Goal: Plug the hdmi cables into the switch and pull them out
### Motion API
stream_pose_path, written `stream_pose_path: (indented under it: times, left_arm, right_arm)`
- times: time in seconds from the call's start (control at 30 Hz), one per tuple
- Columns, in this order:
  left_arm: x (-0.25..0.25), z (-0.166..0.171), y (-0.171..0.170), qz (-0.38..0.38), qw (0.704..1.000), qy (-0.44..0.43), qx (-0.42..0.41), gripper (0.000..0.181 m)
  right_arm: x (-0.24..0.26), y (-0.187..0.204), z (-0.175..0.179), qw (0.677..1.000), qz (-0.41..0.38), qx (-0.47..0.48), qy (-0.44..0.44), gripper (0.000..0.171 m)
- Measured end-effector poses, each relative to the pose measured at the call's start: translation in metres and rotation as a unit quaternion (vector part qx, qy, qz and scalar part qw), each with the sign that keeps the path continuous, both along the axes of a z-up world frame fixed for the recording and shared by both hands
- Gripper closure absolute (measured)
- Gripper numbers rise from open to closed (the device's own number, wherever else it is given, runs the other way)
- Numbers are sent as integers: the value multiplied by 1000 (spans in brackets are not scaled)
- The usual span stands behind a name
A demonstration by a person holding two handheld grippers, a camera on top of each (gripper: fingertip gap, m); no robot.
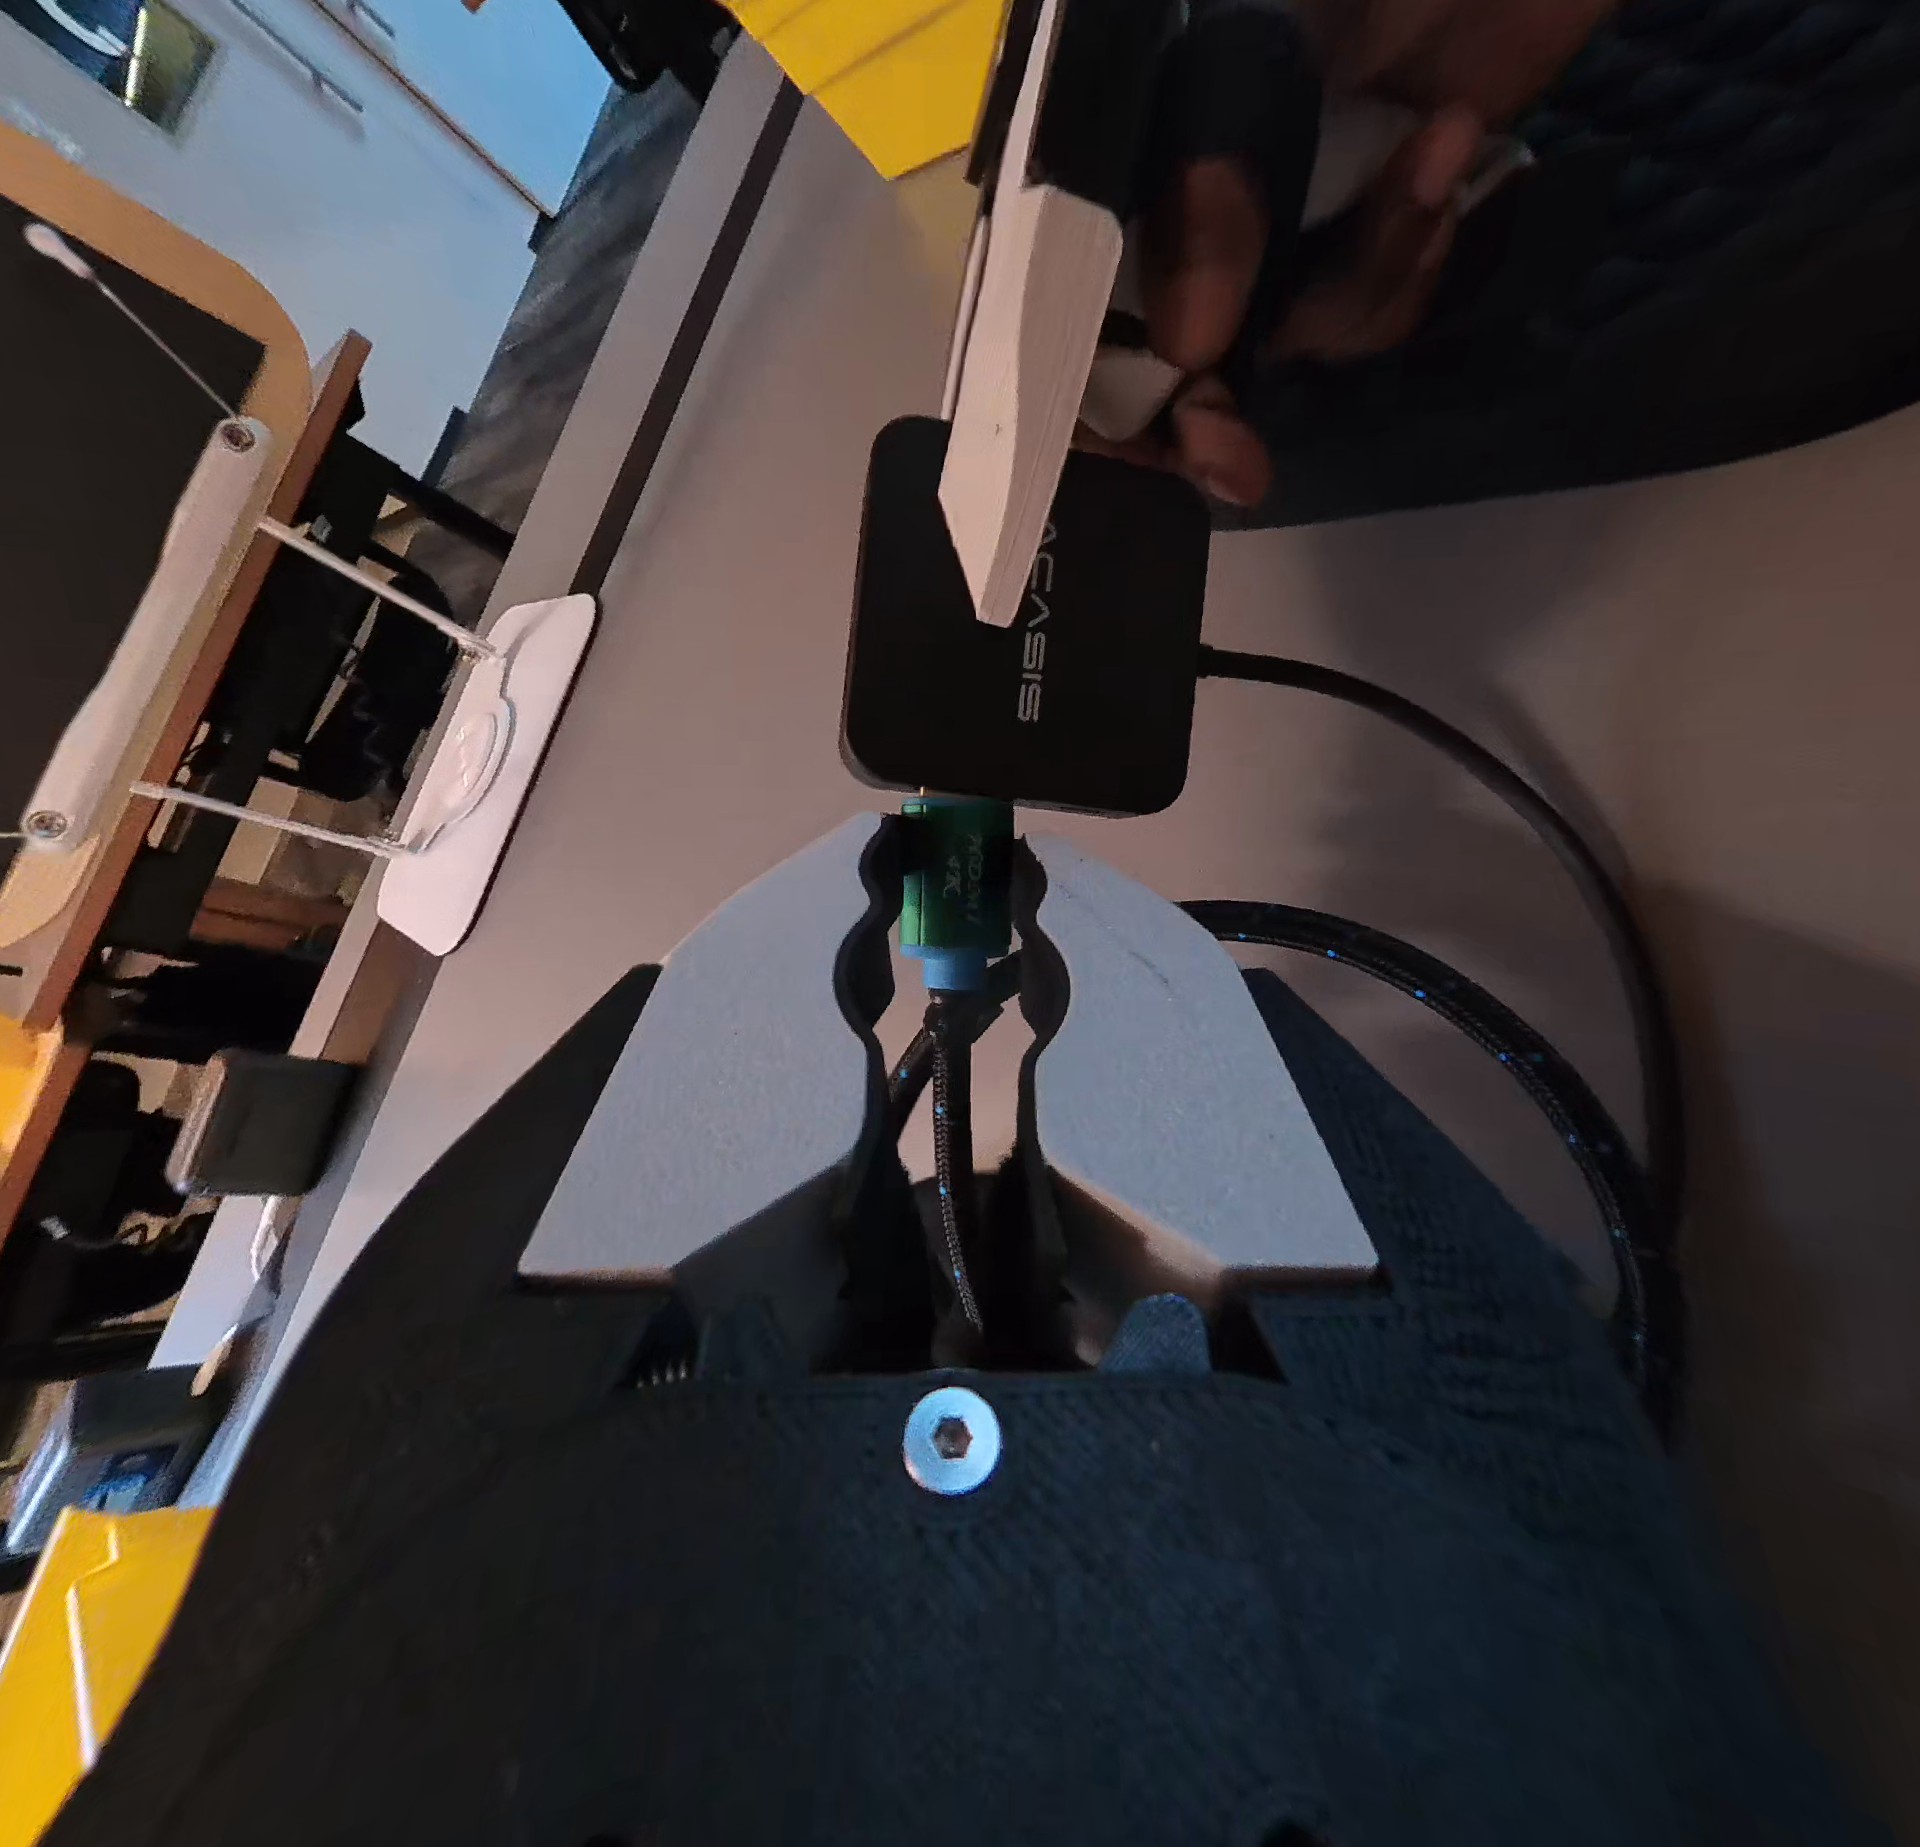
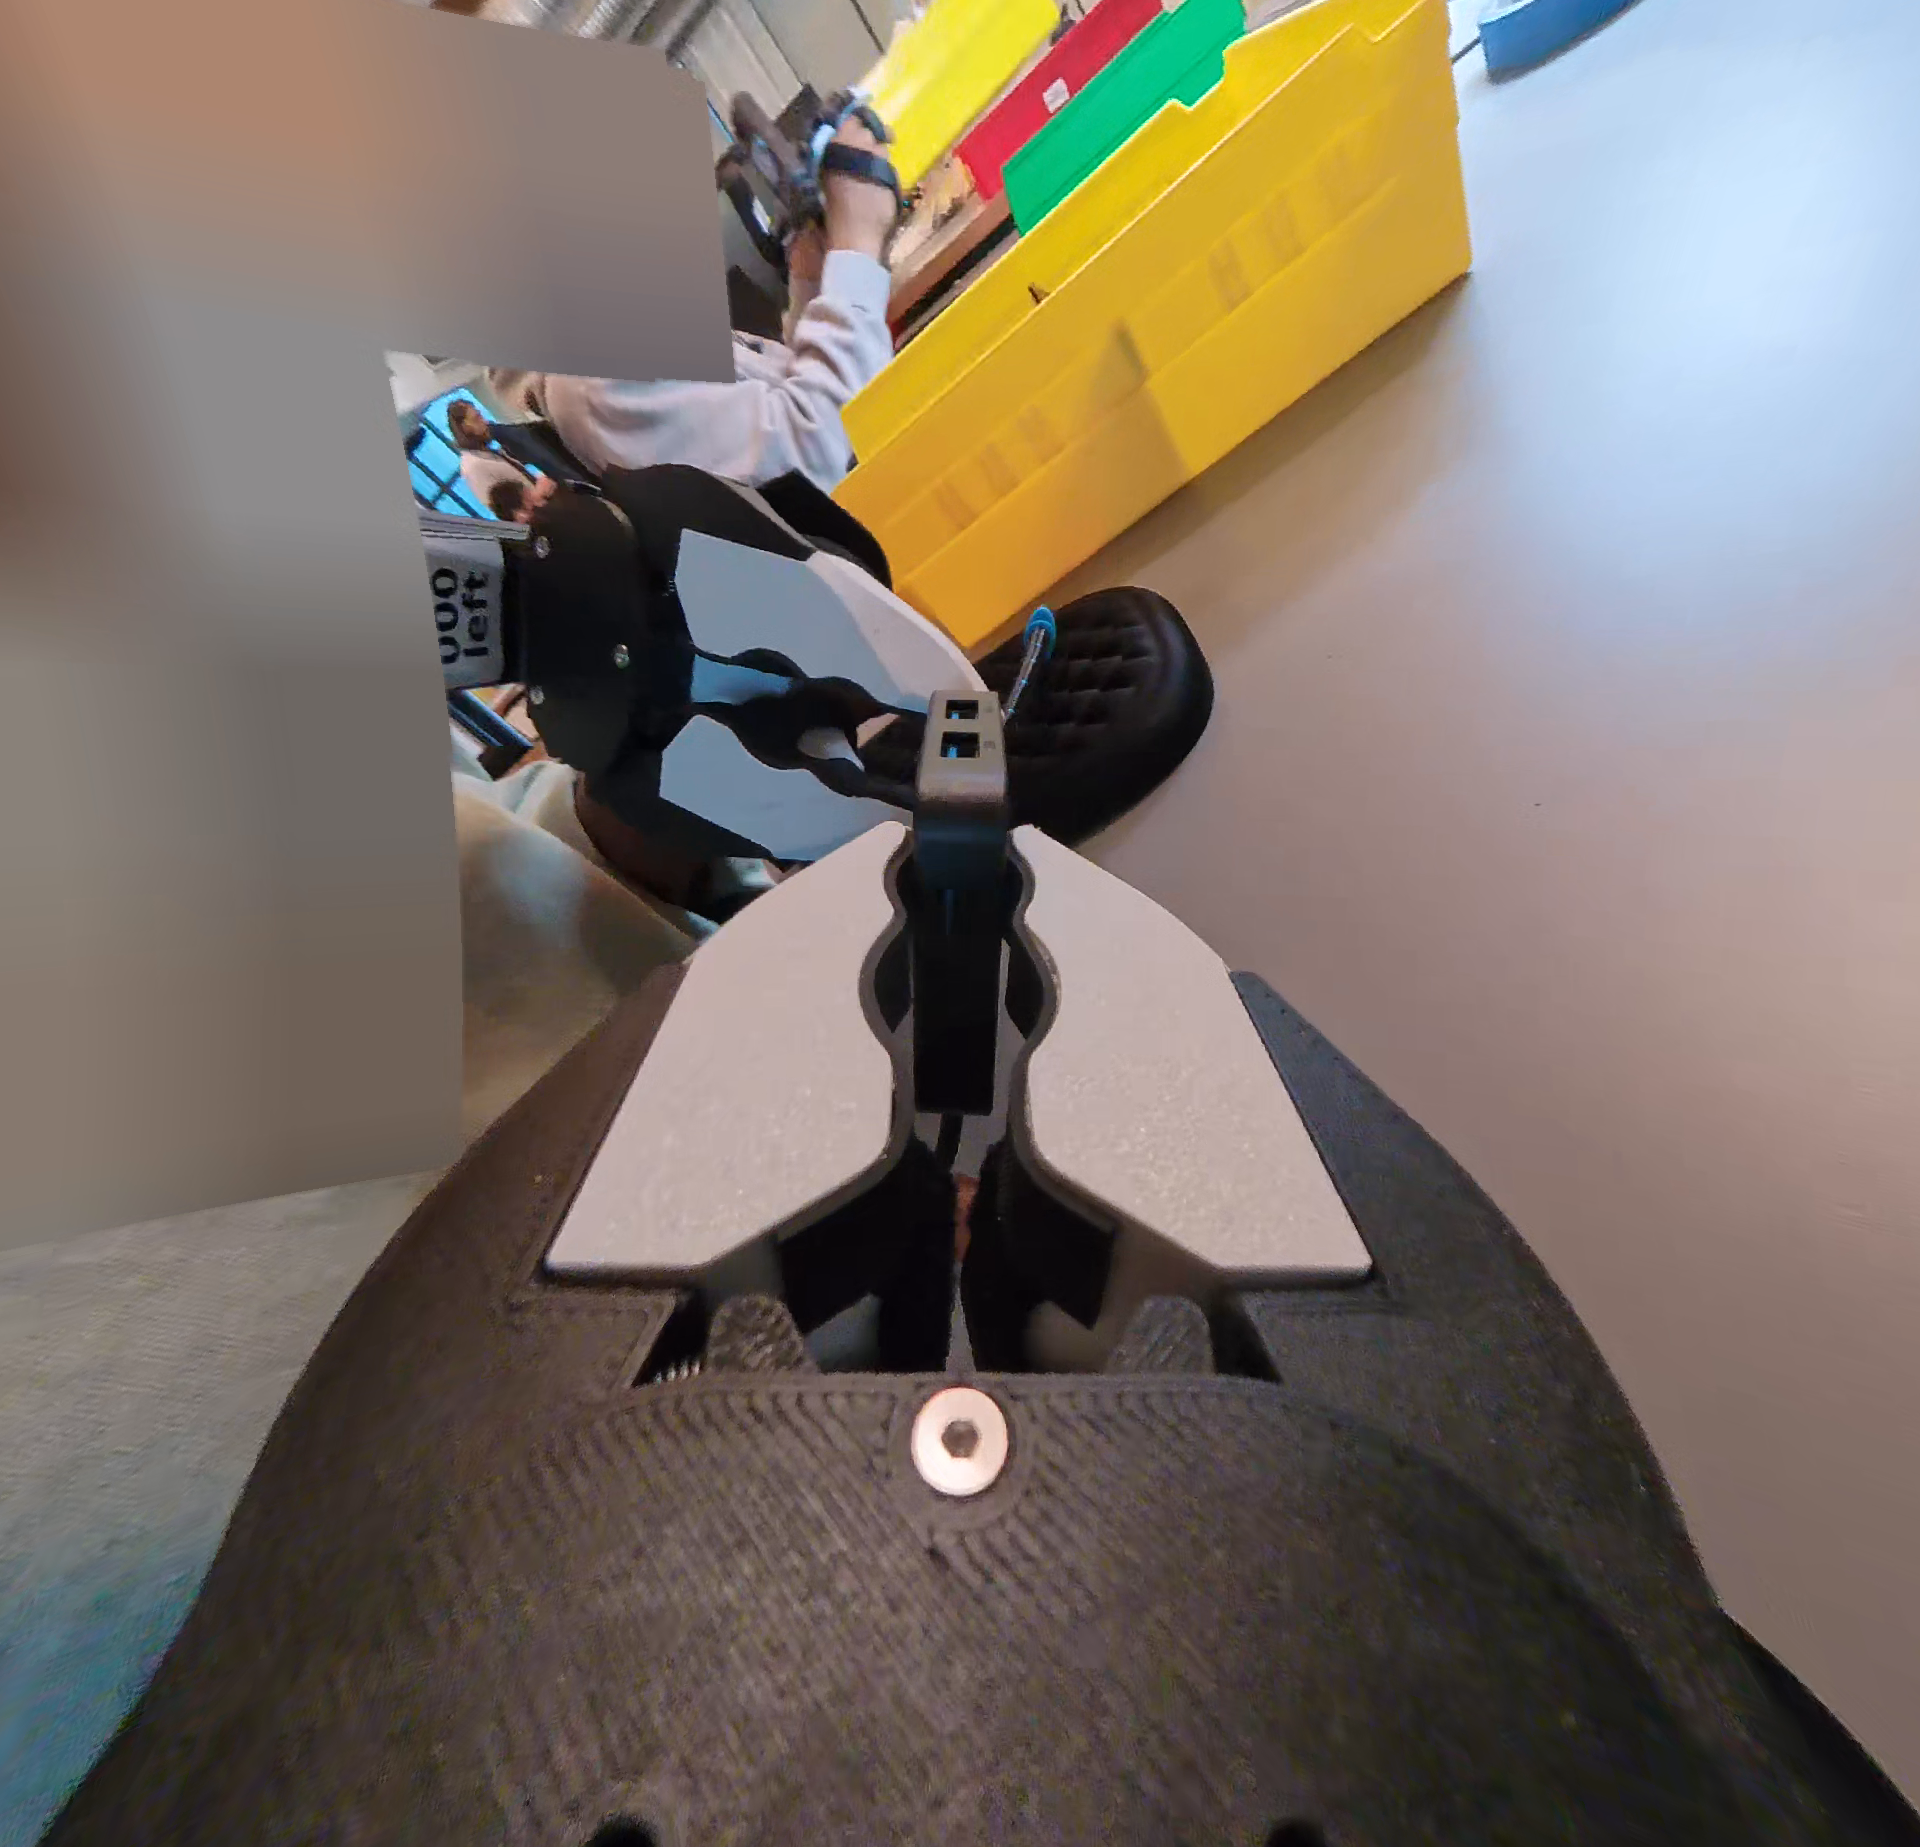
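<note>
My left gripper [image 1: 951,847] is shut on the green HDMI plug [image 1: 954,888]. The plug's gold tip sits at the near edge of the black square switch [image 1: 1023,675]. The plug's braided black cable [image 1: 1507,1070] runs back between the fingers and loops to the right. My right gripper [image 2: 956,847] is shut on the switch [image 2: 958,966] and holds it edge-on, with two ports [image 2: 964,732] showing at its far end. One white finger [image 1: 1023,395] of the right gripper lies over the switch. The left gripper [image 2: 831,727] shows beside the switch in the right wrist view.
The switch's own black cable [image 1: 1455,727] curves right over the grey table [image 1: 1610,966]. A yellow bin [image 2: 1195,363] stands behind, with a black quilted pad [image 2: 1122,696] in front of it. A white bracket [image 1: 488,758] sits at the table's left edge. A person's sleeve [image 2: 810,374] shows beyond.
</note>
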State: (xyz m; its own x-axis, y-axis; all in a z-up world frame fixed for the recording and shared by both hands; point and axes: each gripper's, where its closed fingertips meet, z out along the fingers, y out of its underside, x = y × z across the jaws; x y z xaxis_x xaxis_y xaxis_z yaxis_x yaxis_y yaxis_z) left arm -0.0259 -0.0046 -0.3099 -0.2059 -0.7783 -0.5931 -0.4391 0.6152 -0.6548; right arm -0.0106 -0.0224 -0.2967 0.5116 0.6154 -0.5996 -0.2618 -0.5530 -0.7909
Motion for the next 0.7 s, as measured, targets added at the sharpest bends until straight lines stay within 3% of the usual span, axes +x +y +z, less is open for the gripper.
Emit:
stream_pose_path:
  times: [0.3,0.5,0.7]
  left_arm:
    - [-3,20,16,42,996,-72,-27,143]
    - [-7,1,6,5,1000,-8,-6,161]
    - [-8,-8,0,-36,998,26,50,162]
  right_arm:
    - [17,5,15,996,-34,16,83,157]
    - [9,4,6,998,-17,-2,53,157]
    - [5,-3,-6,999,12,-40,7,157]
